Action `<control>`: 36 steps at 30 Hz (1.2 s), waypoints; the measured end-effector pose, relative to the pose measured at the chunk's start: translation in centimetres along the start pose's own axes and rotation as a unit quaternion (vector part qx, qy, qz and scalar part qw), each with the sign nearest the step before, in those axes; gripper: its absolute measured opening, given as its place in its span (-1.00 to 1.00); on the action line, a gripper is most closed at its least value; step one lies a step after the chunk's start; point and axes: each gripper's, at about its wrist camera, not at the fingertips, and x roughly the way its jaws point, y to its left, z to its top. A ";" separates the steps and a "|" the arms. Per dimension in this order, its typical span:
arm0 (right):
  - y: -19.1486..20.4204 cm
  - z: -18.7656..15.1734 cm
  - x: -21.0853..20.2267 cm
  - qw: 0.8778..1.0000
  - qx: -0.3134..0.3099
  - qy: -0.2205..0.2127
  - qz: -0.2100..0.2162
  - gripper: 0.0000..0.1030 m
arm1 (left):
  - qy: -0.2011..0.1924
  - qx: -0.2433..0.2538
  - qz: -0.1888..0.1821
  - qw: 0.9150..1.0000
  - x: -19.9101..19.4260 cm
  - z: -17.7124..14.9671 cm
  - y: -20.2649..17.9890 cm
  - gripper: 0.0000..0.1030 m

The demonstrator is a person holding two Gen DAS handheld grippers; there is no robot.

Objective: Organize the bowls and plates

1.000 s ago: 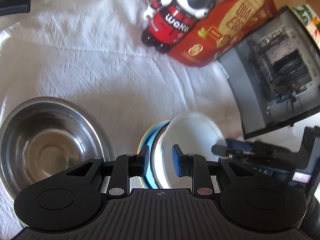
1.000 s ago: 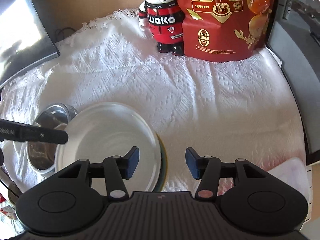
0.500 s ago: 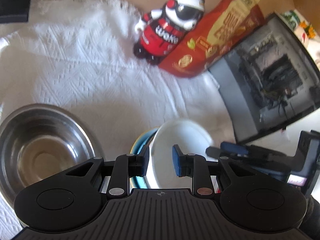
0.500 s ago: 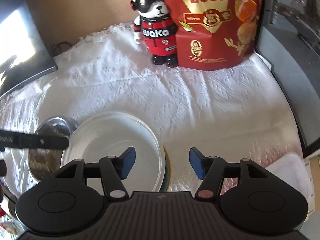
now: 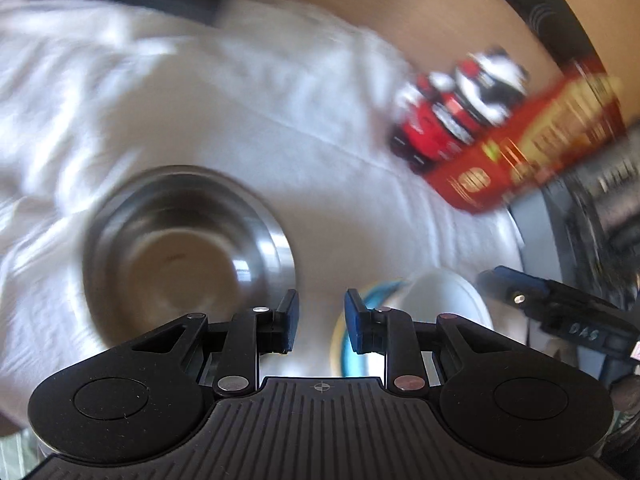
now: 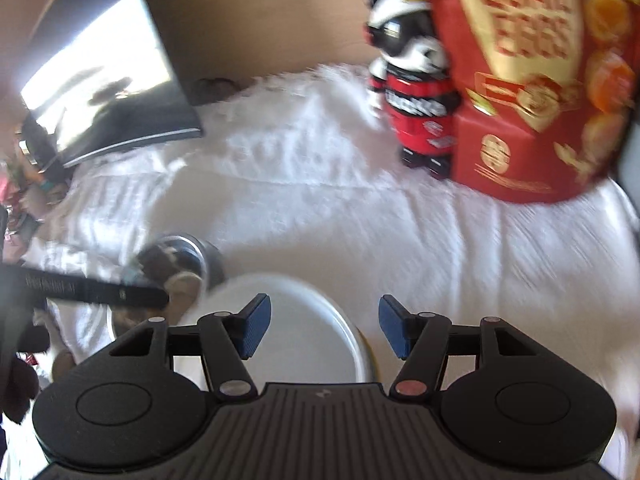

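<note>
A white bowl (image 5: 440,300) sits on a blue plate with a yellow rim (image 5: 345,347), on the white cloth. To its left stands a steel bowl (image 5: 188,248), empty. My left gripper (image 5: 320,320) hovers open between the two, with only cloth showing in its gap. In the right wrist view my right gripper (image 6: 324,320) is open above the white bowl (image 6: 288,340). The bowl's right rim lies under the gap, and the pads do not touch it. A finger of the left gripper (image 6: 100,292) crosses in front of the steel bowl (image 6: 200,252). Both views are blurred.
A red and black panda figure (image 6: 416,92) and a red snack bag (image 6: 540,80) stand at the back of the cloth. A dark screen (image 6: 100,80) leans at the back left. A grey computer case (image 5: 580,220) borders the right side.
The left view has swung left: the white bowl's rim has left its jaws and the steel bowl now sits ahead. The right jaws have opened wider, and the bowl sits lower in that view.
</note>
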 end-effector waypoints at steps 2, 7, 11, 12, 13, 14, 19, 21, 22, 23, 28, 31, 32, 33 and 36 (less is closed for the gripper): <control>1.0 1.4 0.7 1.000 -0.013 0.003 0.017 0.17 | -0.020 -0.025 0.017 0.999 -1.5 -0.1 2.1 -0.47; 5.0 4.5 2.9 0.998 -0.024 0.041 0.048 0.17 | -0.053 -0.056 0.078 0.994 -3.5 0.6 7.7 -0.47; 8.9 5.8 5.3 0.995 -0.030 0.081 0.045 0.17 | -0.042 -0.072 0.067 0.994 -3.3 1.0 11.0 -0.47; 9.9 6.1 6.3 0.994 -0.032 0.094 0.049 0.17 | -0.037 -0.075 0.066 0.994 -2.9 1.2 11.6 -0.47; 10.7 6.3 7.4 0.992 -0.032 0.108 0.048 0.17 | -0.032 -0.080 0.065 0.994 -2.5 1.3 12.4 -0.47; 11.5 6.4 8.7 0.991 -0.030 0.122 0.044 0.17 | -0.027 -0.084 0.063 0.994 -2.0 1.5 12.9 -0.47; 14.4 5.9 14.1 0.986 -0.051 0.160 -0.010 0.17 | 0.006 -0.064 0.077 0.995 0.5 1.5 13.9 -0.41; 14.5 5.6 15.6 0.983 -0.046 0.175 -0.025 0.17 | 0.027 -0.064 0.064 0.996 1.6 1.0 14.4 -0.41; 14.4 5.4 16.3 0.981 -0.042 0.185 -0.031 0.17 | 0.035 -0.066 0.054 0.996 2.2 0.9 14.6 -0.41; 14.2 5.3 17.0 0.980 -0.037 0.194 -0.035 0.17 | 0.042 -0.067 0.045 0.996 2.8 0.8 14.6 -0.41; 13.5 4.1 19.7 0.972 -0.013 0.233 -0.030 0.21 | 0.068 -0.053 0.043 0.995 4.5 1.2 14.3 -0.44; 13.1 3.9 20.5 0.970 0.006 0.240 -0.027 0.21 | 0.077 -0.058 0.045 0.994 4.9 1.9 14.2 -0.38; 13.0 4.0 20.5 0.970 0.009 0.240 -0.025 0.20 | 0.077 -0.046 0.049 0.995 5.2 2.3 13.7 -0.36; 12.9 4.0 20.4 0.970 0.013 0.240 -0.023 0.20 | 0.073 -0.030 0.054 0.995 5.3 2.5 13.2 -0.35; 12.2 4.2 20.3 0.971 0.024 0.237 -0.027 0.19 | 0.070 -0.007 0.065 0.995 6.2 3.5 12.1 -0.33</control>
